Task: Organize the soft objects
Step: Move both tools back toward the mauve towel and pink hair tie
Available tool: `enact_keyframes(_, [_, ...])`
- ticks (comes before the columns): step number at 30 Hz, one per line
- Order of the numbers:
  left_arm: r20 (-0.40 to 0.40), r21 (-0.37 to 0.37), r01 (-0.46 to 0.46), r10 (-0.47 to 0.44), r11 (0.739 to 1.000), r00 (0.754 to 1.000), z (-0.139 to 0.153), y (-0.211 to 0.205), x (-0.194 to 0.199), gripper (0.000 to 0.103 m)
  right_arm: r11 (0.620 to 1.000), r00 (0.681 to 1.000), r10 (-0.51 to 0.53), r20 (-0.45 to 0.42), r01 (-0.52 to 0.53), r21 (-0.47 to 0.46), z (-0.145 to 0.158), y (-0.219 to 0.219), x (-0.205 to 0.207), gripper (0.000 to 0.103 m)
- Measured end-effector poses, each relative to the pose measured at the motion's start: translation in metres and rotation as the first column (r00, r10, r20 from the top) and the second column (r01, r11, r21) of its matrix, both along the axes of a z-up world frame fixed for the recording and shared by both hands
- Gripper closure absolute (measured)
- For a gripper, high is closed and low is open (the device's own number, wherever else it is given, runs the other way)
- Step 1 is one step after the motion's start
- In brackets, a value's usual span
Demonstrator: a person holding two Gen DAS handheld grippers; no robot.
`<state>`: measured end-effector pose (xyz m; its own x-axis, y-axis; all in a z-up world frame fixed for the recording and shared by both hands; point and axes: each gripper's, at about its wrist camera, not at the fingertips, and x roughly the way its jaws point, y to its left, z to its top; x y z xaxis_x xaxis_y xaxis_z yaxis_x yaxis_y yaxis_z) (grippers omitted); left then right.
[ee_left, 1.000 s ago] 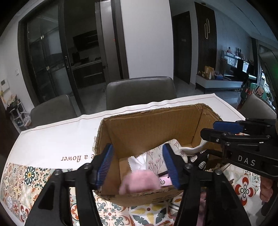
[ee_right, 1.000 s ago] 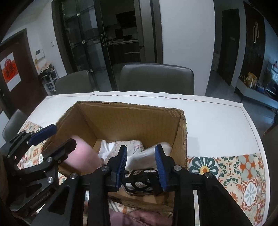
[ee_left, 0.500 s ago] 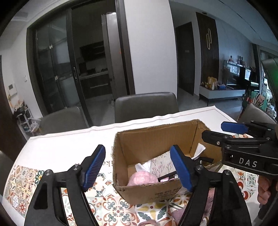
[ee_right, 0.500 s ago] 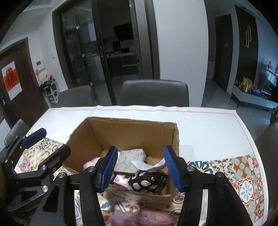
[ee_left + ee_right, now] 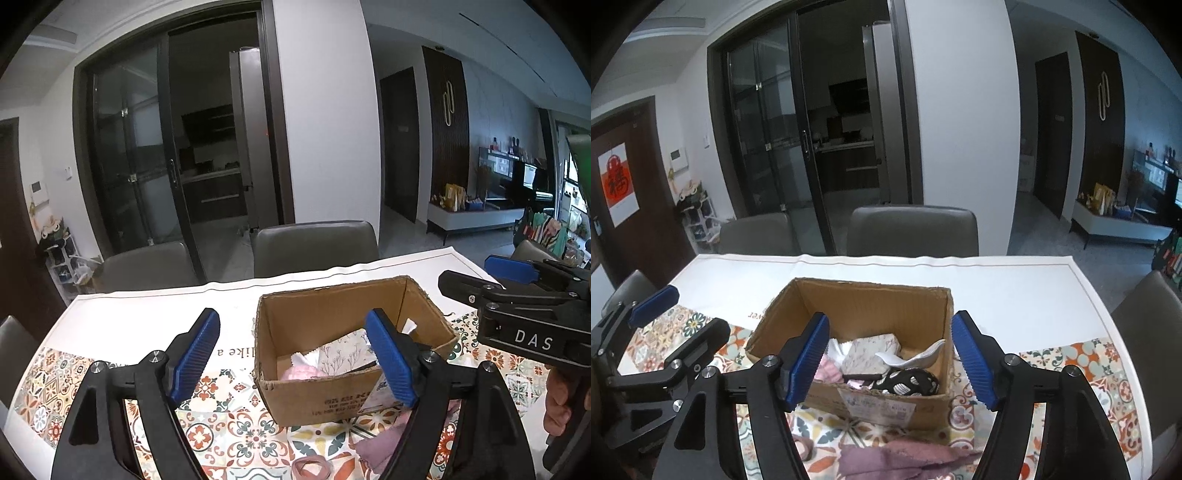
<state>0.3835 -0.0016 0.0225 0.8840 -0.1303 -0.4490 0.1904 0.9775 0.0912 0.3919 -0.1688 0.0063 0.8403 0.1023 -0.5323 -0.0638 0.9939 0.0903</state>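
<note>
soft things lie heaped in the box on the table: a pink piece, a floral pad, a white strip and a black spotted piece. a mauve cloth is outside, on the patterned runner just in front of the box, with a small pink band beside it.

the left gripper hangs above the box's near left corner, its jaws opening, nothing between them. the right gripper hangs over the box's near side, jaws also opening and bare; the box contents only show through the gap.

judging by this, a drop into the box is just done and the step in hand is going for the next item. the mauve cloth looks the likely one. that calls for lowering a gripper toward the near edge of the table, pinching a raised fold of the cloth, then lifting it clear of the box's front wall before letting go inside.

the two grippers sit close side by side, so they could knock each other. the box is light cardboard and might slide if bumped. grey chairs stand behind the table, well out of the way.
</note>
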Motion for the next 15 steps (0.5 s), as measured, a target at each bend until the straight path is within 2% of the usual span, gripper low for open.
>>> enact_keyframes(5, [0.006,-0.007,0.000,0.000,1.000,1.000,0.000,0.001,-0.015,0.019,1.000,1.000,-0.014,0.017,0.014,0.004,0.003,-0.001,-0.017,0.028])
enact_keyframes(15, [-0.012,-0.018,-0.019,0.019,1.000,1.000,-0.004,0.006,-0.038,0.019,1.000,1.000,-0.006,-0.021,0.007,0.030,-0.009,0.000,-0.034,0.027])
